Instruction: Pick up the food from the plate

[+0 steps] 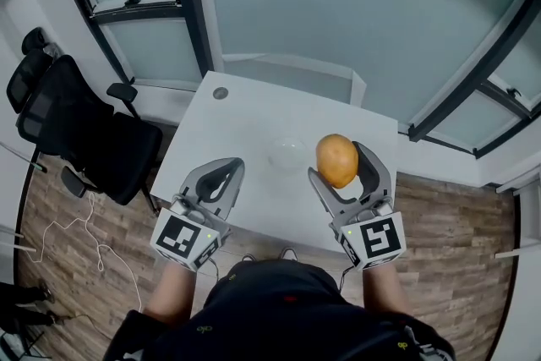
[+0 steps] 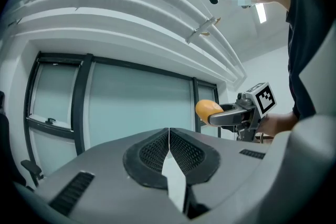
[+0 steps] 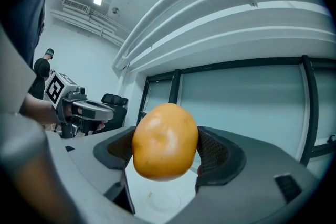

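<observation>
An orange-yellow, potato-shaped food (image 1: 336, 160) hangs above the white table (image 1: 245, 127), with my right gripper (image 1: 339, 162) shut on it. In the right gripper view the food (image 3: 165, 140) fills the gap between the black ribbed pads (image 3: 216, 153). A clear, empty plate (image 1: 287, 153) lies on the table just left of that gripper and shows faintly below the food (image 3: 160, 201). My left gripper (image 1: 230, 167) is held over the table's front left, shut on nothing; its pads (image 2: 184, 153) meet. From the left gripper view I see the food (image 2: 206, 108) in the right gripper (image 2: 210, 113).
A black office chair (image 1: 76, 124) stands left of the table. Glass walls with dark frames (image 1: 190, 4) run behind it. A round cable hole (image 1: 221, 93) sits at the table's far left corner. A white cable (image 1: 93, 241) lies on the wood floor. A person (image 3: 42, 75) stands far off.
</observation>
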A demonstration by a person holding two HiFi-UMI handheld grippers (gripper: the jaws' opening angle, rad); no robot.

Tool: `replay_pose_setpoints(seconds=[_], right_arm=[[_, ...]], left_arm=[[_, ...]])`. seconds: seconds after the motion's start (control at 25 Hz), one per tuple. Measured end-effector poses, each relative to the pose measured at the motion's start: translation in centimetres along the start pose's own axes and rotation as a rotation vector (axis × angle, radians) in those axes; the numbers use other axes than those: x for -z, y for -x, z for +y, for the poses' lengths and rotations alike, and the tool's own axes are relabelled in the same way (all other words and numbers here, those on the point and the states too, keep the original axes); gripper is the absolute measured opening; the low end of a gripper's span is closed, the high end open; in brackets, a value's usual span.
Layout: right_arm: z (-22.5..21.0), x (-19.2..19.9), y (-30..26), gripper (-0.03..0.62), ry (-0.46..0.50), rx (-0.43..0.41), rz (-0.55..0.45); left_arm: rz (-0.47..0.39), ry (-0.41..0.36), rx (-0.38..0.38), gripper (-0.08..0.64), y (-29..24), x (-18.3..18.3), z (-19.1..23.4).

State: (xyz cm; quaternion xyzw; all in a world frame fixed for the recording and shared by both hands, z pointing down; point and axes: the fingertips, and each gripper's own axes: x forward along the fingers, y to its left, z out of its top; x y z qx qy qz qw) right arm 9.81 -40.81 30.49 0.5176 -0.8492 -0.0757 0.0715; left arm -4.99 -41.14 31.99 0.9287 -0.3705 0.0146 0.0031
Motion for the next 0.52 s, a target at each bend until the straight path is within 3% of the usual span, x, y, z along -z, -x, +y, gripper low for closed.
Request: replay_pose_setpoints(seconds=[0.52], right_arm=[[0.5,0.2,-1.3,0.374,0.014,-0.016,0.003]], left_arm=[[-0.001,-0.001,-0.019,0.023,0.4,-0.1,1.3]])
